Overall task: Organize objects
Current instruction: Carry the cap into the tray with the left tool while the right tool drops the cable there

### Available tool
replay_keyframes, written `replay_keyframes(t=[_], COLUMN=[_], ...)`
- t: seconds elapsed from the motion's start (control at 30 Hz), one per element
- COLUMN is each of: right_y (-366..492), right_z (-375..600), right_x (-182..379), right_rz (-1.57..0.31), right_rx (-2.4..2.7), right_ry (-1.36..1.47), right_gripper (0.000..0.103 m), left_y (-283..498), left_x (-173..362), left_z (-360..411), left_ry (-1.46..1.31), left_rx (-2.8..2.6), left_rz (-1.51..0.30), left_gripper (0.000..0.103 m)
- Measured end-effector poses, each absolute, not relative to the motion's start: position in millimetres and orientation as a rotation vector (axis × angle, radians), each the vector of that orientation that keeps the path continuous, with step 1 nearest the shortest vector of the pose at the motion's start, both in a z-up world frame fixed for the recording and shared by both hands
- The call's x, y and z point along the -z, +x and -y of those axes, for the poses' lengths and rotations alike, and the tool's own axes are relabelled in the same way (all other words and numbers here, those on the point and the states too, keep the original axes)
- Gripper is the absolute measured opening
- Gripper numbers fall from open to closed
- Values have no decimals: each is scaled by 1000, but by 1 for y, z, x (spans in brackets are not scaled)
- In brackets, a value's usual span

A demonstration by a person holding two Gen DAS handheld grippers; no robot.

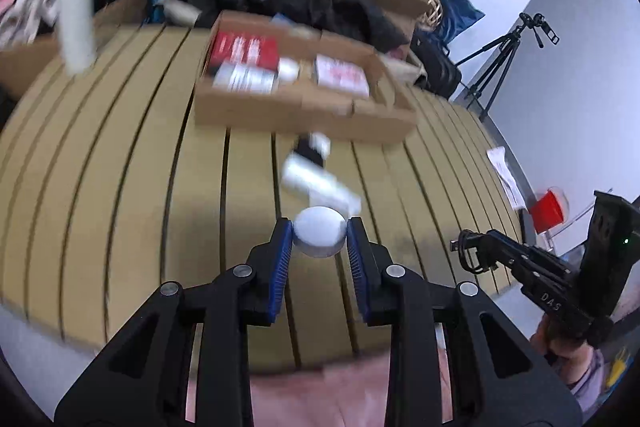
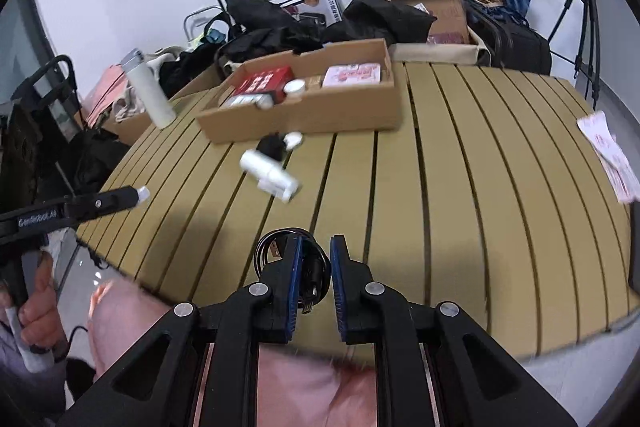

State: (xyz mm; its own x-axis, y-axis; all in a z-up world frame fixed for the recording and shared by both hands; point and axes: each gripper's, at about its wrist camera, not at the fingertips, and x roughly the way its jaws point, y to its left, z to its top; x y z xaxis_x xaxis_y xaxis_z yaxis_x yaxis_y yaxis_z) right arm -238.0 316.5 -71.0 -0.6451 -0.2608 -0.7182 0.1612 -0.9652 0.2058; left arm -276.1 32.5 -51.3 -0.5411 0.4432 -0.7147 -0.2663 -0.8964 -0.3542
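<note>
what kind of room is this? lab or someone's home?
Looks like an improvised recording room, not a lived-in home, though I can't be sure. A camera tripod stands by bare white walls, bags and jackets are heaped behind a slatted folding table, and a cardboard box holds small packaged goods.

A tan bench [image 2: 460,167] striped with dark grooves. On it, a plain brown cardboard box [image 2: 304,115] holding a red pack [image 2: 264,83] and a pink pack [image 2: 352,75]. A white puck [image 1: 319,237] sits between blue pads [image 1: 282,259] on the black left gripper [image 1: 319,247]. A black cable [image 2: 308,267] coils in the right gripper [image 2: 316,267]. White bottle [image 2: 149,89].
</note>
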Motion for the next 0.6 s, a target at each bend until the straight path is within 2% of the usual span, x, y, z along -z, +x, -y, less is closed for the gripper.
replay_keyframes(t=[0.13,0.27,0.37,0.43,0.53,0.57,0.6], right_y=[-303,-392,-464,-501,-528,-536,-539], right_z=[-320,-314,-304,-294,-289,-288,-289], right_x=[47,38,61,82,110,120,126], right_rz=[145,109,101,0,-37,-40,-47], right_rx=[2660,2640,2612,2634,2651,2636,2630], right_ry=[1126,1074,1174,1258,1348,1393,1417], right_gripper=[16,16,16,16,16,16,17], left_y=[-350,-442,-493,-507,-520,-521,-521], left_x=[32,49,82,99,116,119,121], left_z=[-45,-66,-90,-105,-115,-116,-118], left_ry=[-1139,-1226,-1363,-1409,-1434,-1444,-1450], left_rx=[-2406,-2315,-2277,-2322,-2330,-2323,-2319], left_rz=[250,243,199,96,55,38,17], left_gripper=[24,24,24,25,26,30,42])
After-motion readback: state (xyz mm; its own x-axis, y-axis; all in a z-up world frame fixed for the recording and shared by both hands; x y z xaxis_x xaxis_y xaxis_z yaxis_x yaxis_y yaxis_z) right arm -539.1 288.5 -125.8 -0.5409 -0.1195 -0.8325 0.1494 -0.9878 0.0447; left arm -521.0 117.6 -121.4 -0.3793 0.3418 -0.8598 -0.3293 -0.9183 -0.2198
